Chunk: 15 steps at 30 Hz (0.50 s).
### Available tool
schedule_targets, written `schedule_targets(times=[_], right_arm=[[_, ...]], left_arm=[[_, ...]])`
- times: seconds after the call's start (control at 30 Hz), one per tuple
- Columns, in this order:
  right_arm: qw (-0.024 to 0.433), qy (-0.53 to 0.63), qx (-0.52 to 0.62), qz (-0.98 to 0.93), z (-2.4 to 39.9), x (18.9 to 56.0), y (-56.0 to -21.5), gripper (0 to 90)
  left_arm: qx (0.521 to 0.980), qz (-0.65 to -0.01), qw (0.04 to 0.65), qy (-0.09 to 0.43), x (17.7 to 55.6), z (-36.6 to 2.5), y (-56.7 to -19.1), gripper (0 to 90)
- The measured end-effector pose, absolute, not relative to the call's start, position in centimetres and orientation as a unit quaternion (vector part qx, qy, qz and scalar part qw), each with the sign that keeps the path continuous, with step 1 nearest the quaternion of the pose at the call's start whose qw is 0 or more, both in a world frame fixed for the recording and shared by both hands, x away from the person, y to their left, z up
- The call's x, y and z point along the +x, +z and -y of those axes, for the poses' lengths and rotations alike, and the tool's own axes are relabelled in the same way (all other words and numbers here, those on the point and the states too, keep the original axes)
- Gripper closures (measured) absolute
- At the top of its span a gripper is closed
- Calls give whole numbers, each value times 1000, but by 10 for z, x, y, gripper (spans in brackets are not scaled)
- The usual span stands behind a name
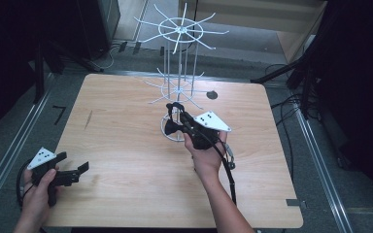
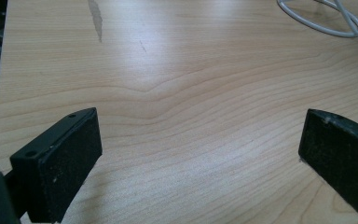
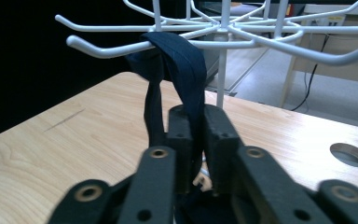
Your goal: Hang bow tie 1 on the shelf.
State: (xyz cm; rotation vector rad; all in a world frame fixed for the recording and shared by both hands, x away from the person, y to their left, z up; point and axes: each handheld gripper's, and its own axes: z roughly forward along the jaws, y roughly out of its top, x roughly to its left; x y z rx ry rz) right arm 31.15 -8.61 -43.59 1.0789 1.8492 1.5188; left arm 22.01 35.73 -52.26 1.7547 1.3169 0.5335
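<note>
Dark blue strap (image 3: 179,60) is looped over one white prong of the lower tier of the wire rack (image 1: 179,58), which stands toward the far side of the wooden table (image 1: 126,145). In the right gripper view the strap drapes across the prong and both ends run down between the jaws of the right gripper (image 3: 196,140), which are nearly together and pinch the cloth; the rest of the dark item hangs bunched below the jaws, and what it is cannot be told. High view: right gripper (image 1: 177,119) sits at the rack's lower tier, just above its ring base. Left gripper (image 1: 73,171) rests near the table's near left corner, jaws wide, nothing between them, well apart from the rack. Judgement: hanging is nearly done, loop already on the prong. Left to do: release the cloth, draw the right gripper clear, check the strap stays seated on the prong.
</note>
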Motion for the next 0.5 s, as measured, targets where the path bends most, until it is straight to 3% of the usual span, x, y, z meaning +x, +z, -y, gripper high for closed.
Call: schedule_targets(times=[0.33, 0.5], right_arm=[[252, 556, 387, -691, 96, 308, -438, 642], [244, 561, 374, -697, 102, 306, -439, 480]], left_arm=[[701, -528, 429, 214, 220, -357, -523, 0], [701, -529, 428, 214, 220, -357, -523, 0]])
